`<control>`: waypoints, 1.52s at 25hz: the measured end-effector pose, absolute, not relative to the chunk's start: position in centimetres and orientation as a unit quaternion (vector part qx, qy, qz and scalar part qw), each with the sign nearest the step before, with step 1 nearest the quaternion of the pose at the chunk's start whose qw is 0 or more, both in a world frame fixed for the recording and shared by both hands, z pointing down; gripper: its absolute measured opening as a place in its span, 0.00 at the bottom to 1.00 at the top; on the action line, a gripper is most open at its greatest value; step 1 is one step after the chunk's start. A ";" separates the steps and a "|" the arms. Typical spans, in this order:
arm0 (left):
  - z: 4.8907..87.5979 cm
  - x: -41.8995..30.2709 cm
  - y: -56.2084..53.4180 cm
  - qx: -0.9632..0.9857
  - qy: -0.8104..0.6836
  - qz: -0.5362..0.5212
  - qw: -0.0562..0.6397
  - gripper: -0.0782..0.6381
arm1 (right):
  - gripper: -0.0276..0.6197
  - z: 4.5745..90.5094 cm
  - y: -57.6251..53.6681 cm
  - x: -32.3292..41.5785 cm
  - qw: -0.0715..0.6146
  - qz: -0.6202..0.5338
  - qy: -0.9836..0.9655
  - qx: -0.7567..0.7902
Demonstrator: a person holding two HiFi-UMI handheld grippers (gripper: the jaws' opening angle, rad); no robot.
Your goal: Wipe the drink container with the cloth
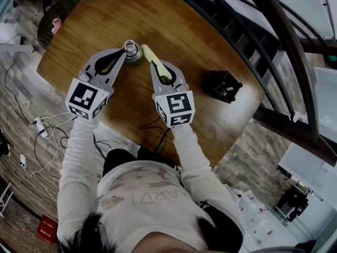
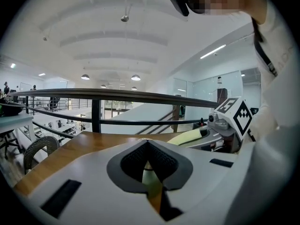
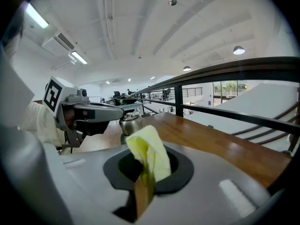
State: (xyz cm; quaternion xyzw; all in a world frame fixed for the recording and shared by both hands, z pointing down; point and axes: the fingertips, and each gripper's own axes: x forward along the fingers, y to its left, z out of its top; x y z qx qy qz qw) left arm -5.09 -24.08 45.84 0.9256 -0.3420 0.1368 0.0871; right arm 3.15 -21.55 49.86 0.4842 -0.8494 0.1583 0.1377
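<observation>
The drink container (image 1: 132, 52), a small flask with a steel top and a pale green body, stands on the wooden table (image 1: 105, 20). My left gripper (image 1: 124, 51) is shut on it; in the left gripper view the green body (image 2: 149, 176) shows between the closed pads. My right gripper (image 1: 158, 67) is shut on a yellow cloth (image 1: 149, 55), whose free end reaches up beside the container's right side. In the right gripper view the cloth (image 3: 149, 154) sticks up from the jaws, just short of the container (image 3: 131, 123). Whether cloth and container touch, I cannot tell.
A black box-like object (image 1: 224, 86) sits on the table to the right. A dark metal railing (image 1: 274, 51) runs along the table's far right edge. A wicker chair (image 1: 55, 15) stands at the far left, and cables (image 1: 42, 125) lie on the floor.
</observation>
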 end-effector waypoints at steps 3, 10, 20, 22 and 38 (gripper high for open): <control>45.9 -5.0 -24.2 0.926 -0.338 0.137 0.094 0.12 | 0.10 50.0 -22.2 2.9 0.142 0.139 -0.857 0.475; 46.0 -5.0 -24.1 0.929 -0.327 0.143 0.096 0.12 | 0.10 51.1 -22.2 -0.7 0.179 0.106 -0.900 0.384; 46.1 -5.1 -24.4 0.931 -0.325 0.128 0.107 0.12 | 0.10 51.7 -21.0 -2.3 0.183 0.112 -0.915 0.341; 46.1 -5.0 -24.3 0.931 -0.325 0.127 0.109 0.12 | 0.09 51.9 -20.7 -2.5 0.185 0.115 -0.917 0.333; 46.1 -5.3 -24.6 0.932 -0.323 0.118 0.118 0.12 | 0.09 55.0 -19.3 -6.2 0.217 0.117 -0.926 0.286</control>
